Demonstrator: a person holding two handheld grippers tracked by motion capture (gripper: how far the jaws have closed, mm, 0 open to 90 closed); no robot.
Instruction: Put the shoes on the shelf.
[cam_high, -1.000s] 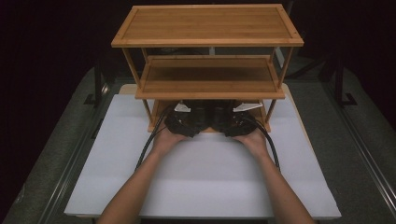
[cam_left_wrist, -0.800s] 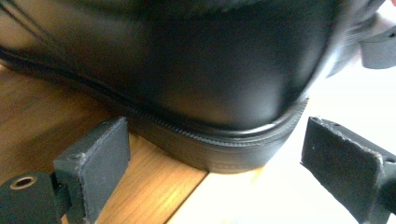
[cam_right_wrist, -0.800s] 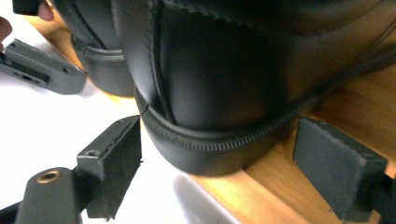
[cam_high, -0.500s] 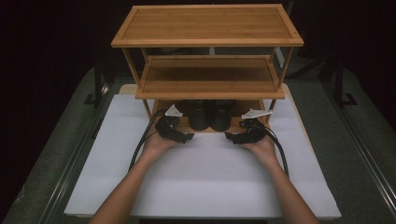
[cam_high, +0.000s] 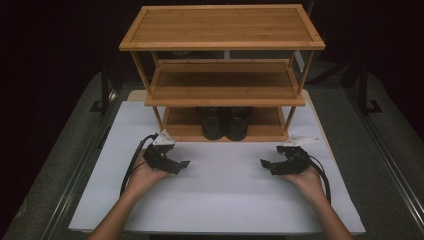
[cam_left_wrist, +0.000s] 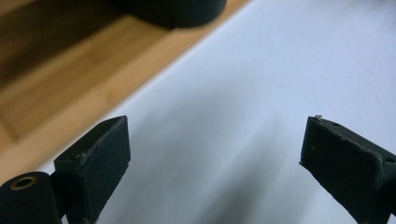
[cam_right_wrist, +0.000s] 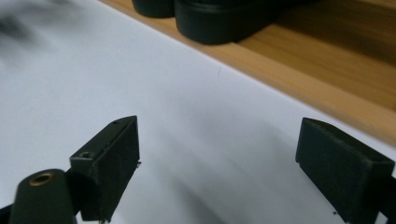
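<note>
A pair of black shoes stands side by side on the bottom shelf of a three-tier bamboo rack. My left gripper rests low over the white mat, front left of the rack, jaws wide apart and empty. My right gripper mirrors it at the front right, also open with nothing between its jaws. In the left gripper view one shoe's sole sits at the top on the rack's wooden base. In the right gripper view both shoe soles sit on the wooden base.
A white mat covers the table in front of the rack. The rack's middle shelf and top shelf are bare. Dark metal rails run along both table sides.
Both grippers have drawn back from the shoes under the rack and spread apart, left to the left, right to the right. The shoes stay on the bottom shelf.
</note>
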